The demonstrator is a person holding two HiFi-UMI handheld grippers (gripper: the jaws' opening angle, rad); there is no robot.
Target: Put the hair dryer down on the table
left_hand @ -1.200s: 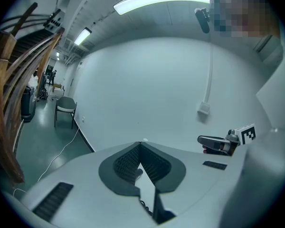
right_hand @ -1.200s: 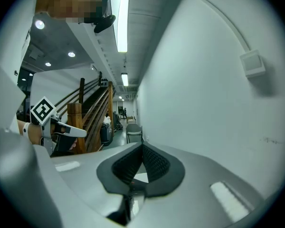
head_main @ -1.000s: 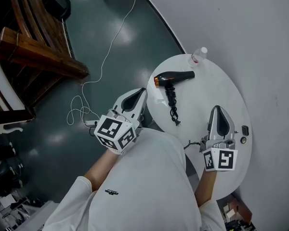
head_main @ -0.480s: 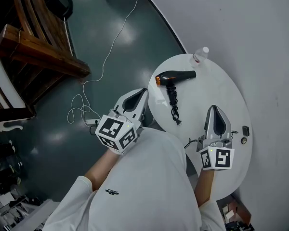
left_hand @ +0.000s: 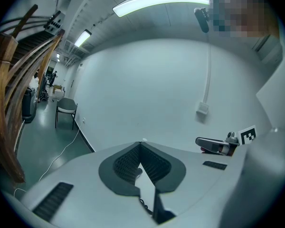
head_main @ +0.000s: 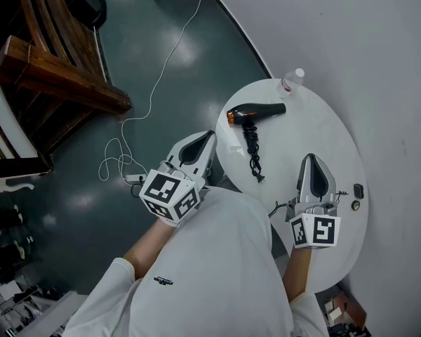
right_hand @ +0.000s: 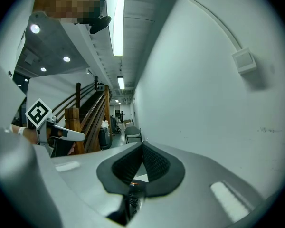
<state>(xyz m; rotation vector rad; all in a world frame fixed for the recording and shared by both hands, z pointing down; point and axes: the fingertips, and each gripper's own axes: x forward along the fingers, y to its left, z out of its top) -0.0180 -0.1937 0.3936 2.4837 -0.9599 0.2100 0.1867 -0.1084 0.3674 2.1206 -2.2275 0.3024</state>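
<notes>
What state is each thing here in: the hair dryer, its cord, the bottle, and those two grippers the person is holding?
Hair dryer: lying on its side on the table, not held.
Cord: bunched up, lying on the table.
Bottle: upright at the table's far edge, cap on.
Left gripper: shut, empty.
Right gripper: shut, empty.
</notes>
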